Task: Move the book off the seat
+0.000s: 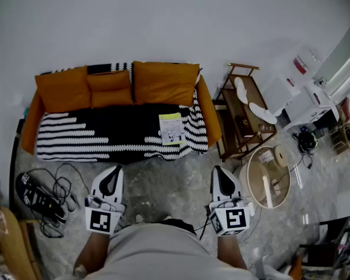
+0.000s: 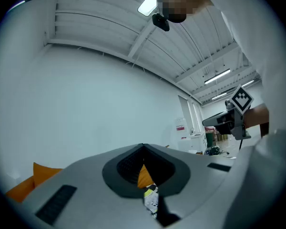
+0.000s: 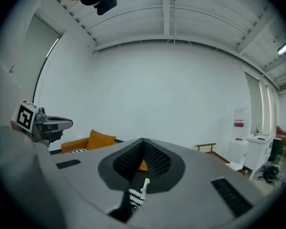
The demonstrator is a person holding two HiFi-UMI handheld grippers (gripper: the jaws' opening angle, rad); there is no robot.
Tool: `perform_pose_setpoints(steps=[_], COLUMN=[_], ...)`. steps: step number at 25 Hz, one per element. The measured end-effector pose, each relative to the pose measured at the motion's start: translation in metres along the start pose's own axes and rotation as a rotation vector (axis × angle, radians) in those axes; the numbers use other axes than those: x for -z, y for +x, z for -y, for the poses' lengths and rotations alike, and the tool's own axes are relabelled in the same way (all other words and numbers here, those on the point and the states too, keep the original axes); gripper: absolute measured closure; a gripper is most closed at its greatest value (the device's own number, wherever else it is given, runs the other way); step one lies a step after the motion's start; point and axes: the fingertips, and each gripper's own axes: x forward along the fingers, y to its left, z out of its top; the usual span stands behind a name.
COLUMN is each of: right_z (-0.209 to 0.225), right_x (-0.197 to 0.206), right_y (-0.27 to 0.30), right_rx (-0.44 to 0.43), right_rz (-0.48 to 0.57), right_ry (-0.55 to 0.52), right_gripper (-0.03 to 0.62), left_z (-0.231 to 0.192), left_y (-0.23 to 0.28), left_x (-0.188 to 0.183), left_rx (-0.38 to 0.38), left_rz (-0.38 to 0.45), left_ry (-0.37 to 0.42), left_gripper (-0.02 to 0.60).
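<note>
A thin book (image 1: 171,128) with a yellow-green and white cover lies flat on the right part of the sofa seat (image 1: 93,134), which has a black-and-white striped blanket over it. Both grippers hover over the floor in front of the sofa, well short of the book. My left gripper (image 1: 112,169) is shut and holds nothing. My right gripper (image 1: 220,169) is also shut and holds nothing. In the left gripper view the jaws (image 2: 143,146) meet at their tips, and the book (image 2: 151,199) shows through the notch below them. The right gripper view shows the same closed tips (image 3: 143,140), with the book's edge (image 3: 144,185) below.
Orange cushions (image 1: 163,81) line the sofa back. A wooden rack (image 1: 243,118) stands against the sofa's right arm, with a round side table (image 1: 268,177) in front of it. Cables and a power strip (image 1: 41,200) lie on the floor at left. White appliances (image 1: 306,104) stand far right.
</note>
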Motion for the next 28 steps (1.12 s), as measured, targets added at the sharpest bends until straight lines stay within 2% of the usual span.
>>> perform_pose_setpoints(steps=[4, 9, 21, 28], right_z=[0.008, 0.016, 0.079, 0.109], right_x=[0.004, 0.003, 0.041, 0.066], right_y=[-0.001, -0.007, -0.032, -0.026], right_rx=[-0.013, -0.086, -0.107, -0.079], right_rz=[0.000, 0.041, -0.016, -0.025], right_ry=[0.019, 0.082, 0.101, 0.159], right_gripper=[0.572, 0.572, 0.572, 0.572], left_z=[0.009, 0.022, 0.086, 0.098], left_y=[0.005, 0.007, 0.020, 0.028], left_x=[0.004, 0.005, 0.007, 0.022], left_rx=[-0.001, -0.014, -0.056, -0.068], left_rz=[-0.016, -0.031, -0.077, -0.128], left_ry=[-0.008, -0.007, 0.010, 0.004], left_gripper=[0.565, 0.565, 0.565, 0.565])
